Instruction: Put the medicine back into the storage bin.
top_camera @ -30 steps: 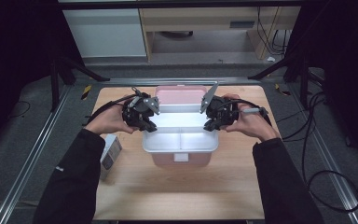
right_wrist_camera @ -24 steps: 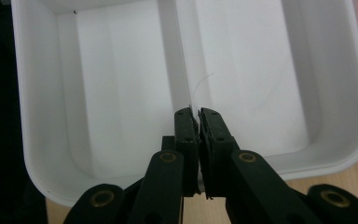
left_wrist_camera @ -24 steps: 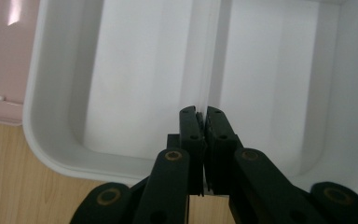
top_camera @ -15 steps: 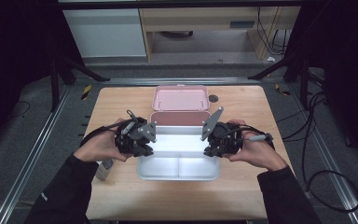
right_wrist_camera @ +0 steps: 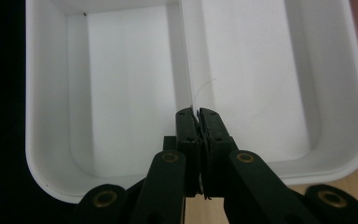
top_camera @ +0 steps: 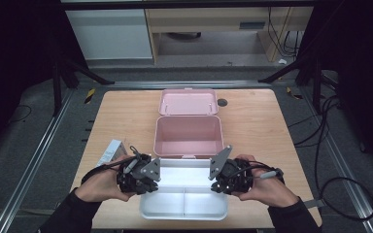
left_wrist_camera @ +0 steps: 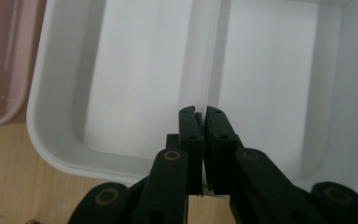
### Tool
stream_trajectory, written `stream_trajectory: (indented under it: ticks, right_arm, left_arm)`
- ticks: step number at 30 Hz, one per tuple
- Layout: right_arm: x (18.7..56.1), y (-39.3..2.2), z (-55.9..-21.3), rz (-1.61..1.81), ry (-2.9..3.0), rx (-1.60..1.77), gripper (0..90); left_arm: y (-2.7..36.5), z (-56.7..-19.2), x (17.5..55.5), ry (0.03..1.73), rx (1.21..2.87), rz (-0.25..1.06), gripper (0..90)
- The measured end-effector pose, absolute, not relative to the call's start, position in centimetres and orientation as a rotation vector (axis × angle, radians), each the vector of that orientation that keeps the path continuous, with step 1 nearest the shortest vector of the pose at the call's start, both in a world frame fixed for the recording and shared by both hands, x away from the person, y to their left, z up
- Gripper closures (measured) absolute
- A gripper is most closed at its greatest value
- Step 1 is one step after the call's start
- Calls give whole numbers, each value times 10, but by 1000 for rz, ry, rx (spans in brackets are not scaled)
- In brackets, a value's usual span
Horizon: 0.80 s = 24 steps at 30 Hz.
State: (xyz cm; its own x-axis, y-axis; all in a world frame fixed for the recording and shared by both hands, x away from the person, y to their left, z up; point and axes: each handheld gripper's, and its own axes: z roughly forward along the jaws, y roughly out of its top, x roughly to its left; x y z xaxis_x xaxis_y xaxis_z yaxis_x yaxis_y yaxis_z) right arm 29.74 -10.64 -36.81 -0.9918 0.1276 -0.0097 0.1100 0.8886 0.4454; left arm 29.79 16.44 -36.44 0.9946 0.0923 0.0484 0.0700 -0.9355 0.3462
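A white two-compartment tray (top_camera: 184, 213) sits near the table's front edge, held at both ends. My left gripper (top_camera: 148, 186) is shut on its left end wall and my right gripper (top_camera: 218, 184) on its right end wall. In the left gripper view the black jaws (left_wrist_camera: 200, 112) pinch the tray (left_wrist_camera: 121, 93) wall right where the divider meets it. The right gripper view shows the same hold: jaws (right_wrist_camera: 196, 112) clamped on the tray (right_wrist_camera: 121, 93) wall at the divider. Both compartments look empty.
An open pink box (top_camera: 188, 136) with its lid (top_camera: 188, 102) folded back stands just beyond the tray. A small white carton (top_camera: 110, 151) lies left of my left hand. The wooden table (top_camera: 262, 131) has a dark round hole (top_camera: 222, 102) at the back.
Both hands have carried the white tray from over the pink box toward the table's front edge and lower. The pink box's inside is now uncovered.
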Motion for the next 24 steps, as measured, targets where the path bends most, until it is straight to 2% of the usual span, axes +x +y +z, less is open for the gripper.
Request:
stream_trajectory:
  ticks: [8, 24]
  right_arm:
    - [298, -102, -404, 685, 3067, 196, 880]
    - [319, -99, -465, 654, 3076, 267, 861]
  left_arm:
    - [166, -396, 296, 157, 2768, 35, 860]
    - [163, -460, 318, 237, 2787, -25, 853]
